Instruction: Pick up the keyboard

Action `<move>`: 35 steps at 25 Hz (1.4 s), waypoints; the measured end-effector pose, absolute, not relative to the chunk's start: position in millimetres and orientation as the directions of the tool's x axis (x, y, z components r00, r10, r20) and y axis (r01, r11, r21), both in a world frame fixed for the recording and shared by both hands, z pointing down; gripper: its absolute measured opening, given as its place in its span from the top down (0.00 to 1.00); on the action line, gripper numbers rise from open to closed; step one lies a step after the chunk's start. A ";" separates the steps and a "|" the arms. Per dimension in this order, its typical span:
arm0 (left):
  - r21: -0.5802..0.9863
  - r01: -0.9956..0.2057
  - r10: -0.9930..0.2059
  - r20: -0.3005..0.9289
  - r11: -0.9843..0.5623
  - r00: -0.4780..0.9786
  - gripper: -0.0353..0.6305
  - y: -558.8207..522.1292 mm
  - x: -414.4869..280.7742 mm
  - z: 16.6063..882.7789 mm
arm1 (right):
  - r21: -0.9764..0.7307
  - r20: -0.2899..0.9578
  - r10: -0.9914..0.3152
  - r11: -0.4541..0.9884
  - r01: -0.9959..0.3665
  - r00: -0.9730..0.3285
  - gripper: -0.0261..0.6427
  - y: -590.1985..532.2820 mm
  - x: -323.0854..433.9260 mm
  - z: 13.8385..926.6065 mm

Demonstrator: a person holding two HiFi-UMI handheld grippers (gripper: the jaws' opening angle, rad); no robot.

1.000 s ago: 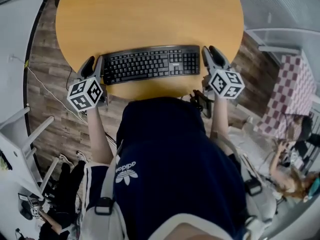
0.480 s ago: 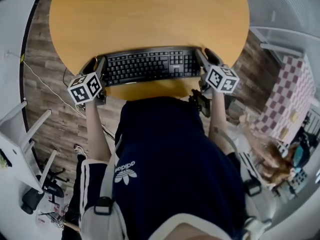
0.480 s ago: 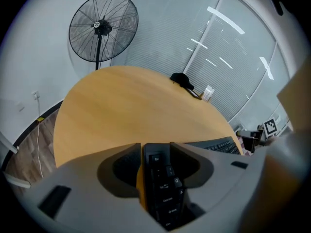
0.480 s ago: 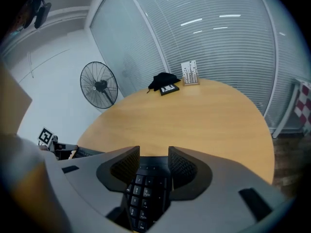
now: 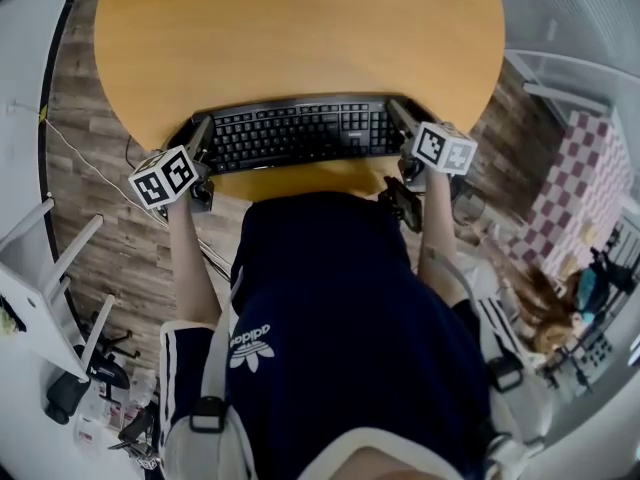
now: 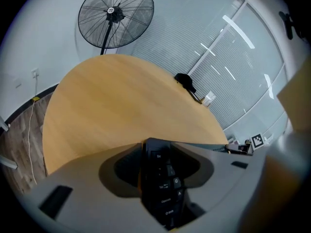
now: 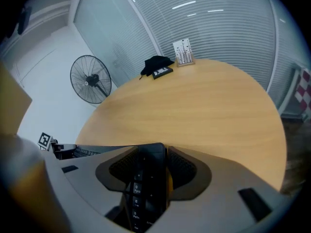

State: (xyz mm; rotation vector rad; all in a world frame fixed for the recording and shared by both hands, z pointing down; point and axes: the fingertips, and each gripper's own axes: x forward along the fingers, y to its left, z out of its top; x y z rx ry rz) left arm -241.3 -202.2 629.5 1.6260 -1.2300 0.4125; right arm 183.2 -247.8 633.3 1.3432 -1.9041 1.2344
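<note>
A black keyboard (image 5: pixel 295 133) lies across the near edge of the round wooden table (image 5: pixel 300 28). My left gripper (image 5: pixel 193 130) straddles its left end and my right gripper (image 5: pixel 405 116) its right end. In the left gripper view the keyboard's end (image 6: pixel 163 178) stands between the jaws of the left gripper (image 6: pixel 158 166), which are opening; a thin strip of table shows beside it. The right gripper view shows the other end (image 7: pixel 146 178) between the right gripper's (image 7: pixel 150 166) opening jaws, with a narrow gap on one side.
A standing fan (image 6: pixel 115 16) is behind the table. A black object (image 7: pixel 156 67) and a small white holder (image 7: pixel 183 52) sit at the table's far edge. A white frame (image 5: pixel 40 288) stands left on the wood floor, a checked cloth (image 5: pixel 585 178) right.
Both grippers have sunk toward the table at the keyboard's ends, and their marker cubes have rolled outward. The keyboard now rests lower, at the table's near edge.
</note>
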 end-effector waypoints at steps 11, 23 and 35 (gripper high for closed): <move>0.515 -0.857 -0.492 0.752 0.026 0.438 0.69 -202.4 -241.4 631.0 | -0.513 0.760 -0.424 0.074 -0.855 -0.492 0.70 -249.0 177.1 636.6; 0.491 -0.870 -0.586 0.695 -0.035 0.416 0.69 -199.1 -240.9 607.9 | -0.456 0.730 -0.508 0.137 -0.879 -0.457 0.70 -247.8 179.9 609.0; 0.438 -0.880 -0.745 0.522 -0.183 0.415 0.69 -213.2 -252.9 535.9 | -0.392 0.537 -0.664 0.350 -0.851 -0.521 0.70 -271.3 160.5 519.7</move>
